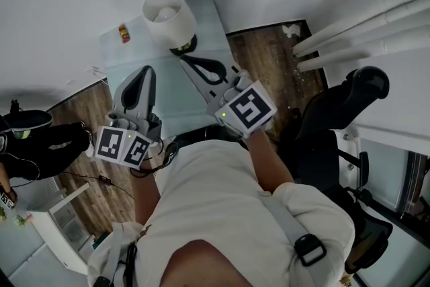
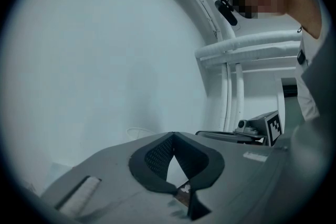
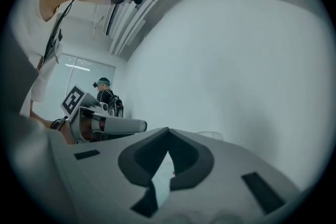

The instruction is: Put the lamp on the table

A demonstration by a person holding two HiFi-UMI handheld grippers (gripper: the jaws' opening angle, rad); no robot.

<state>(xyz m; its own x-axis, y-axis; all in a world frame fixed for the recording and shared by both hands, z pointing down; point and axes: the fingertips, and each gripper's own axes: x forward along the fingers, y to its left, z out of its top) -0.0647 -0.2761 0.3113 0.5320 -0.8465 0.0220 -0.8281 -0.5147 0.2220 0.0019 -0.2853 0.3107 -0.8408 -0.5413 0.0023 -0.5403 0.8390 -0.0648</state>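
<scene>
At far-left corner of table (image 1: 138, 54): small red-and-yellow item (image 1: 124, 33). Over near-left part of table: left gripper (image 1: 146, 70), fingers closed tip to tip, nothing between them. At far edge, upright: lamp (image 1: 168, 13), white shade, dark base on tabletop. Toward right edge: right gripper (image 1: 183, 59), fingers closed, empty, tips just beside lamp base; contact not discernible.
</scene>
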